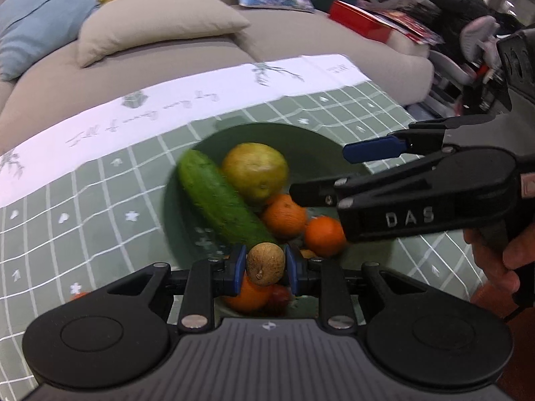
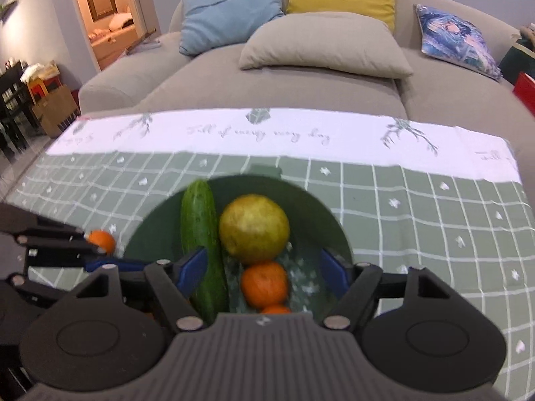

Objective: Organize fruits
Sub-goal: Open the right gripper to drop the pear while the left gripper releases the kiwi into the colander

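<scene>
A dark green bowl (image 1: 311, 140) on the checked tablecloth holds a cucumber (image 1: 220, 200), a yellow-green pear-like fruit (image 1: 255, 170) and several oranges (image 1: 284, 215). My left gripper (image 1: 265, 269) is shut on a small brown round fruit (image 1: 265, 264), held just above the bowl's near side. My right gripper (image 2: 264, 272) is open and empty over the bowl (image 2: 321, 207), its blue pads either side of an orange (image 2: 264, 282) and beside the cucumber (image 2: 200, 234). The right gripper also shows in the left wrist view (image 1: 331, 170). A loose orange (image 2: 100, 241) lies on the cloth left of the bowl.
The table wears a green checked cloth (image 2: 434, 234) with a white border. A grey sofa (image 2: 301, 83) with blue, yellow and beige cushions stands right behind the table. A red box (image 1: 361, 21) and a seated person (image 1: 458, 3) are at the far right.
</scene>
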`<state>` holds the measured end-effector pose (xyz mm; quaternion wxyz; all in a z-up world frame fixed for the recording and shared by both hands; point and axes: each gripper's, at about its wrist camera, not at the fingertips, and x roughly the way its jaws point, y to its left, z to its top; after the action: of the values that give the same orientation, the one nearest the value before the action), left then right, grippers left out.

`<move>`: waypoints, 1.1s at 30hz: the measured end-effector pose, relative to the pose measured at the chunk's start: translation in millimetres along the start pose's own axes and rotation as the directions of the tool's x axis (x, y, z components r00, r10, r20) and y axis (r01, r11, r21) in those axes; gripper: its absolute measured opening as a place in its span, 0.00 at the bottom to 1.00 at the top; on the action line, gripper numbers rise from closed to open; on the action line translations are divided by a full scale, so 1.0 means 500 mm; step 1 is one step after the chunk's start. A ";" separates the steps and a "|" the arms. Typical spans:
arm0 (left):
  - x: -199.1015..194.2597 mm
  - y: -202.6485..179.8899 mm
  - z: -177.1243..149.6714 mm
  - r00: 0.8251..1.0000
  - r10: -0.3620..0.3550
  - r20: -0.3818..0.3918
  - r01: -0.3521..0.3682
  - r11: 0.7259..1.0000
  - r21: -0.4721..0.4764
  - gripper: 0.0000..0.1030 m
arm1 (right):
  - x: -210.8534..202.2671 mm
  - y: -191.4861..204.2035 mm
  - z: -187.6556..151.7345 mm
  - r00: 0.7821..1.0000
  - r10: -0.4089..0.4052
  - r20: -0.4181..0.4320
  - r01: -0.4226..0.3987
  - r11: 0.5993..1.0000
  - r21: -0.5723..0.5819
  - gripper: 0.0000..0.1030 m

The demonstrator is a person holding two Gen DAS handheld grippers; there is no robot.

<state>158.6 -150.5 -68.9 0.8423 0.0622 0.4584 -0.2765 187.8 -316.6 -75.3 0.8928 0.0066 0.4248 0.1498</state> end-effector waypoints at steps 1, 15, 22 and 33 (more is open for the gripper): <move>0.004 -0.007 -0.001 1.000 -0.009 -0.006 0.009 1.000 0.008 0.27 | -0.006 -0.002 -0.009 1.000 -0.001 -0.005 0.001 1.000 0.003 0.53; 0.069 -0.045 -0.023 0.995 -0.050 -0.086 0.053 0.998 0.023 0.27 | -0.020 -0.004 -0.087 0.998 0.022 -0.067 -0.020 0.999 0.032 0.19; 0.054 -0.052 -0.026 0.997 -0.033 -0.072 0.036 0.998 0.051 0.40 | -0.018 0.003 -0.085 0.997 0.005 -0.074 -0.004 1.000 0.020 0.19; -0.049 -0.029 -0.032 0.999 0.042 -0.005 -0.041 0.999 0.034 0.41 | -0.050 0.049 -0.066 0.999 -0.029 -0.040 0.028 0.999 -0.015 0.20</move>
<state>128.9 -146.8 -56.2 0.8453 0.0869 0.4548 -0.2665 141.5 -304.0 -74.2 0.8861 -0.0090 0.4416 0.1403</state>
